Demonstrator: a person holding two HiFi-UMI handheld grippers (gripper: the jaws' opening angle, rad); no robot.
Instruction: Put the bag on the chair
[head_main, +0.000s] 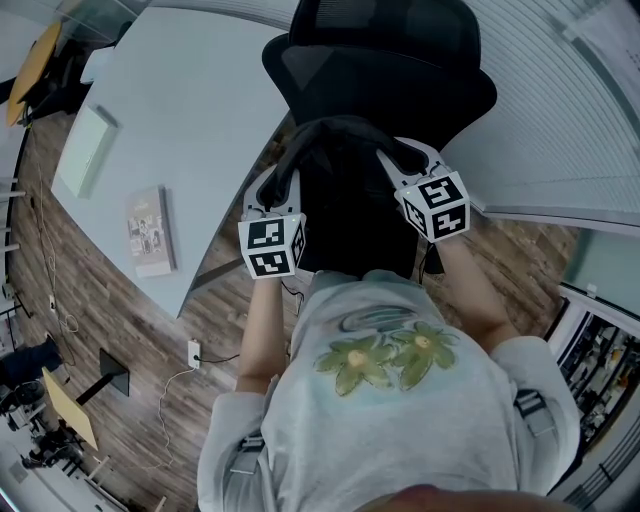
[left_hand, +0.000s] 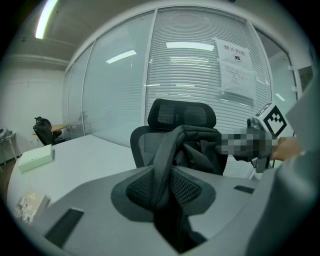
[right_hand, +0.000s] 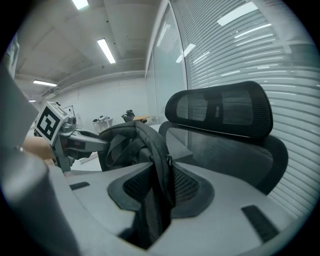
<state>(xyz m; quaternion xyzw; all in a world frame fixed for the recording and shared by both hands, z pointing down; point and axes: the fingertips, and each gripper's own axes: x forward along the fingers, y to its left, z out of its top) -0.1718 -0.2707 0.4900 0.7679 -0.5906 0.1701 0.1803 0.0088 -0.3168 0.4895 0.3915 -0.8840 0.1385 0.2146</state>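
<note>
At frame centre, a limp black fabric bag (head_main: 350, 200) hangs before the curved mesh chair (head_main: 395, 60); left gripper (left_hand: 167, 187) and right gripper (right_hand: 157, 187), jaws narrowly parted, each clamp 1 padded strap (left_hand: 165, 150).

The right gripper (right_hand: 160, 189) has its mesh-padded fingers (right_hand: 195, 187) pressed together on a strap (right_hand: 159, 167) of the black bag (right_hand: 127, 142). The bag hangs just in front of a black mesh chair (right_hand: 222, 112). At the left, the left gripper (right_hand: 100, 142) with its marker cube (right_hand: 49, 123) grips the bag's far side. Slatted blinds (right_hand: 240, 45) fill the wall behind the chair.
</note>
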